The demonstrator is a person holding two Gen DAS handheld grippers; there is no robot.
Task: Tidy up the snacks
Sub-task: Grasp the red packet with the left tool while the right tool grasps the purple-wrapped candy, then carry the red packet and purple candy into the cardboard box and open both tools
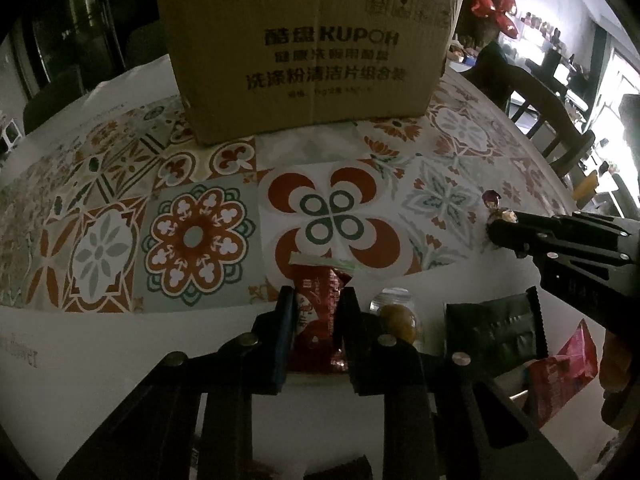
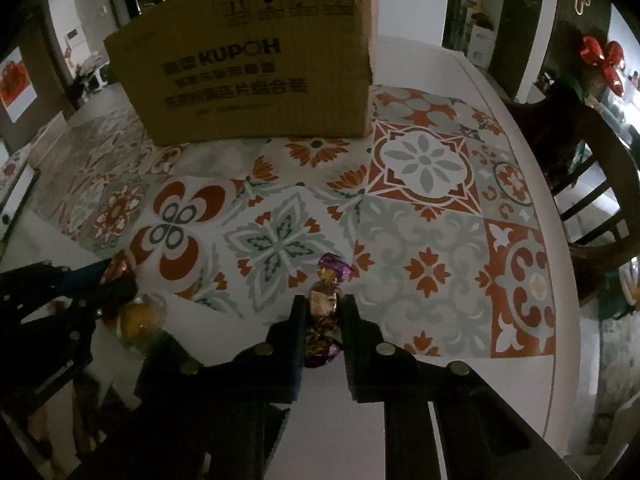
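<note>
Background's pretty busy: a wooden chair point(image 2: 592, 168) sits right at the worktop's point(image 2: 460, 80) right edge, with a shiny red balloon point(image 2: 602, 60) past it. There's a red picture point(image 2: 14, 84) on the far left wall too.

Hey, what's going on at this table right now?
A person is sorting snacks with a handheld gripper in each hand. The left gripper is shut on a red snack packet, and the right gripper is shut on a purple-wrapped candy. Both snacks are low over the patterned tablecloth. A cardboard box stands farther back, and a yellow jelly cup, a dark packet and another red packet lie nearby.
</note>
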